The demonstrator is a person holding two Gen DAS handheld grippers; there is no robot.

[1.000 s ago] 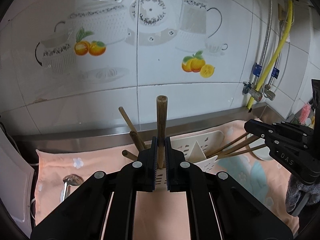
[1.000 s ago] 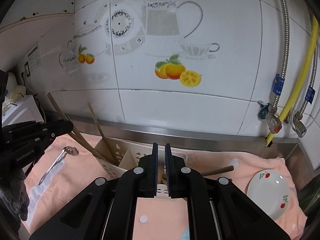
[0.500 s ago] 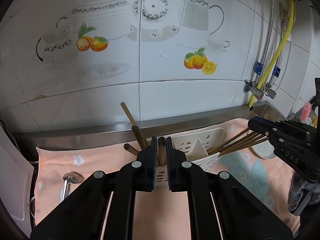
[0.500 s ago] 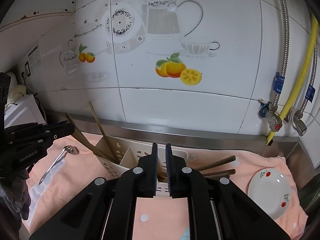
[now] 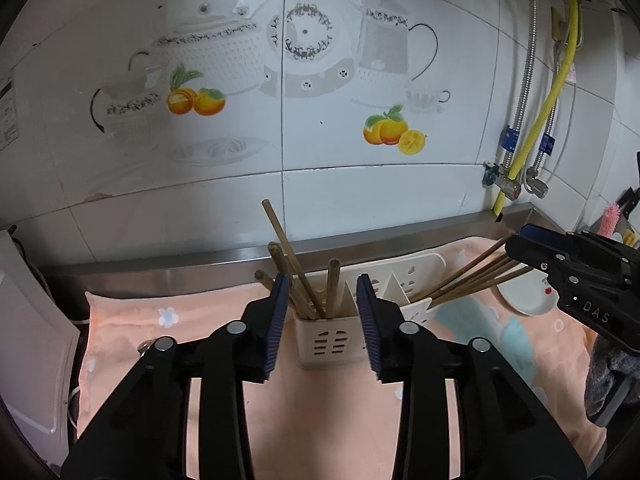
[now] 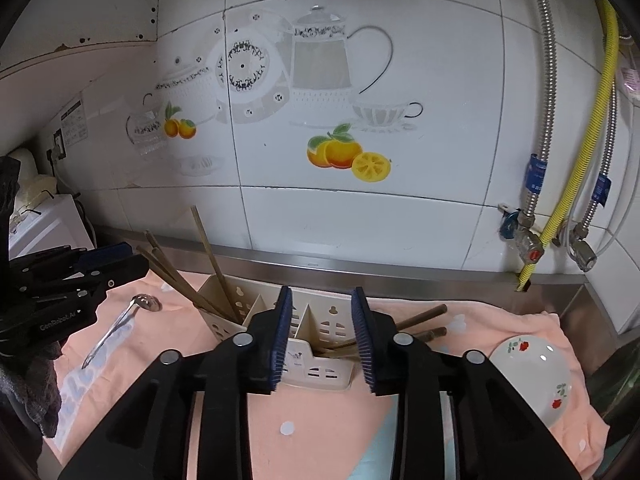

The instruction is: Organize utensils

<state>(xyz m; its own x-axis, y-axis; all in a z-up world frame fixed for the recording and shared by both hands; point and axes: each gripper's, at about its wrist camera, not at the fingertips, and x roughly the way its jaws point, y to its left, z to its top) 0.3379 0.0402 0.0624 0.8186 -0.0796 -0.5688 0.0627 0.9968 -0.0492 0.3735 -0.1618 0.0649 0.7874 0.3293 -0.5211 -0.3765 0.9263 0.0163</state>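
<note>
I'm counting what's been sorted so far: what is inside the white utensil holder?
The utensil holder has wooden chopsticks standing in its left end compartment and more chopsticks leaning out of its right end. The middle compartments look empty, though their bottoms are hidden by the walls.

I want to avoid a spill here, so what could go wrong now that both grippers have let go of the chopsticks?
The chopsticks in the right end of the white caddy lean almost flat over its rim and could slide out onto the cloth. Both the left gripper and the right gripper, jaws just opened, sit close around the caddy; pulling back carelessly might snag the sticks or tip it.
</note>
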